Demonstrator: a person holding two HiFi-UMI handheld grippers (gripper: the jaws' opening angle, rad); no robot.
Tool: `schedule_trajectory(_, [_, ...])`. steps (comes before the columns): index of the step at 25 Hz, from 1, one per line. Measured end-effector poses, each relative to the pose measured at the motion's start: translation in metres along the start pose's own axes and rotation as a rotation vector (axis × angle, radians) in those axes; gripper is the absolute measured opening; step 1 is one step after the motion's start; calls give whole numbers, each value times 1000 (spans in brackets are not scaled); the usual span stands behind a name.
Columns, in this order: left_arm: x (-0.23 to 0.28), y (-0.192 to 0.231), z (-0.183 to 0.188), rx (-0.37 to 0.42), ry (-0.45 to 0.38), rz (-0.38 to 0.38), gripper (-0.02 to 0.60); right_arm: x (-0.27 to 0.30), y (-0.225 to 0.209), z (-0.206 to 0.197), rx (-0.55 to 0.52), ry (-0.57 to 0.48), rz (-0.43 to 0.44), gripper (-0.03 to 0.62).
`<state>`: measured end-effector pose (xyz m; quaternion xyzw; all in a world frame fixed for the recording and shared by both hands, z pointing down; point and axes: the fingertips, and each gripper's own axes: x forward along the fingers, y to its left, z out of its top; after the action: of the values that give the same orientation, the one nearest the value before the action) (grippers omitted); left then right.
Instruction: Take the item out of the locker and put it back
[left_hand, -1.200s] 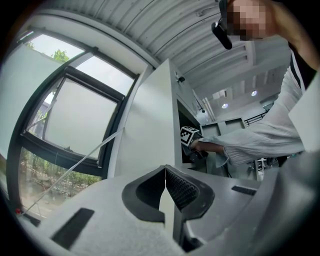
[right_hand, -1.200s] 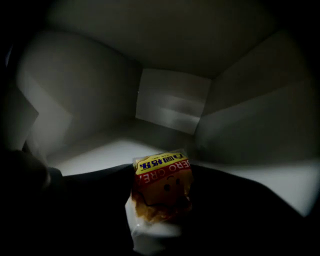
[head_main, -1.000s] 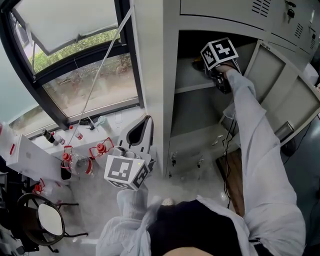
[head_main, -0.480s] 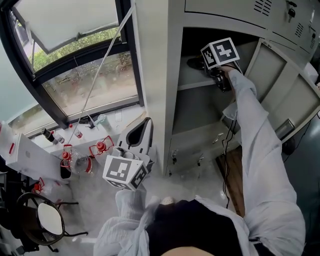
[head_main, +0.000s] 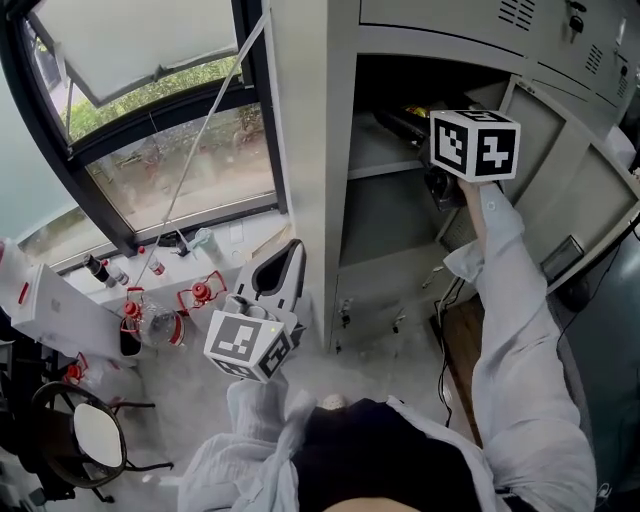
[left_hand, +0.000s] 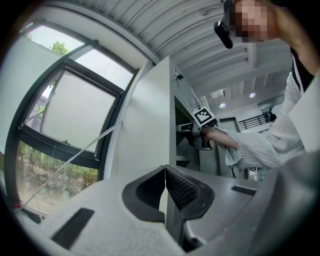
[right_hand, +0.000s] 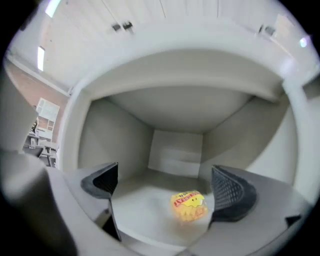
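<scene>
Yellow snack packet (right_hand: 189, 206) lies on the shelf (right_hand: 140, 212) inside the open locker (head_main: 300, 150), in the lower middle of the right gripper view, free of any grip. The right gripper (right_hand: 164, 184) is held at the mouth of that compartment with its jaws spread wide. The packet sits just beyond and between them, close to the jaw at the right of the frame, and whether it brushes that jaw cannot be told; the other jaw is well apart from it.

In the head view the person's right arm, in a pale sleeve (head_main: 510, 330), stretches from the lower right of the frame up to the locker opening. Its marker cube (head_main: 475, 143) stands in front of the compartment in the upper right. The locker door (head_main: 560, 170) hangs open at the far right.

The left gripper (head_main: 283, 268) is held low in the lower middle of the frame, close to the person's body. It points up along the locker's side wall, beside the window (head_main: 150, 130). Its jaws are pressed together with nothing between them.
</scene>
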<state>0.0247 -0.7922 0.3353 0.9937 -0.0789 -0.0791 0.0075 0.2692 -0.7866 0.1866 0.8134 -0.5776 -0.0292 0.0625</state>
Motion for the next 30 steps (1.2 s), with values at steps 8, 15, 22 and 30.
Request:
schedule_trajectory(8, [-1, -26, -7, -28, 27, 11, 8, -118, 43, 25, 33, -245, 91, 563])
schedule_trajectory(15, [-12, -57, -25, -73, 76, 33, 8, -202, 62, -66, 232, -180, 92, 506])
schedule_trajectory(22, [-27, -87, -42, -81, 106, 36, 9, -254, 66, -151, 336, -64, 25, 387])
schedule_trajectory(30, [-38, -124, -82, -131, 156, -7, 8, -302, 56, -199, 307, -30, -125, 29])
